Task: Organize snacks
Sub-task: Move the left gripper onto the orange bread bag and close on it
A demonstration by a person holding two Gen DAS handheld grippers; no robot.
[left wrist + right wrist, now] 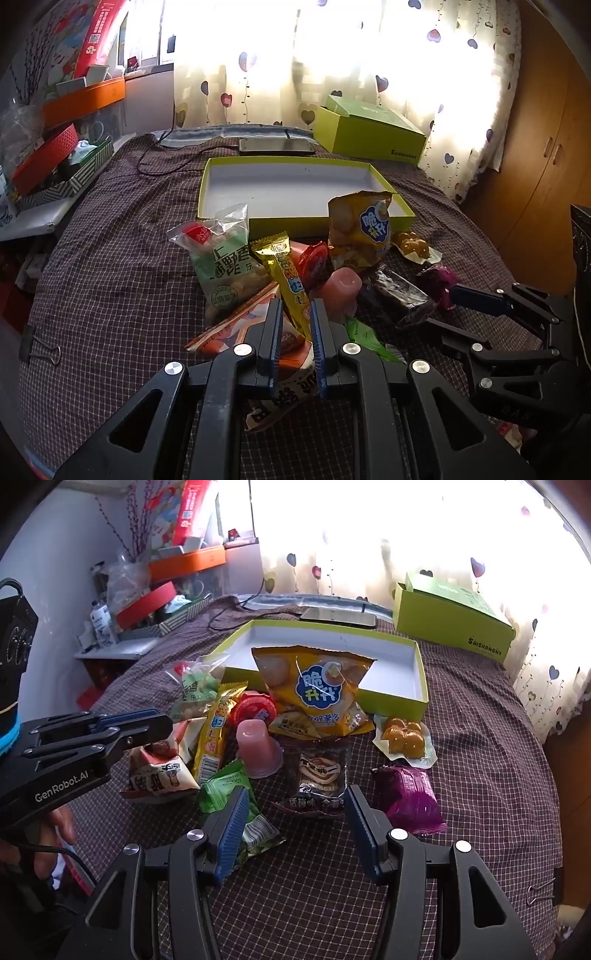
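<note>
Seeing crinkly foil snack pile point(295, 738) mid-frame on checked cloth point(480, 757), shallow cardboard tray point(421, 672) behind, left gripper point(295, 339) pinched on orange-white packet point(236, 328), its lower end hidden, right gripper point(295, 834) wide, holding nothing.

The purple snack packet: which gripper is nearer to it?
Right. The right gripper hangs open just beside the purple snack packet; the left gripper is across the pile, over the orange-and-white packet.
</note>
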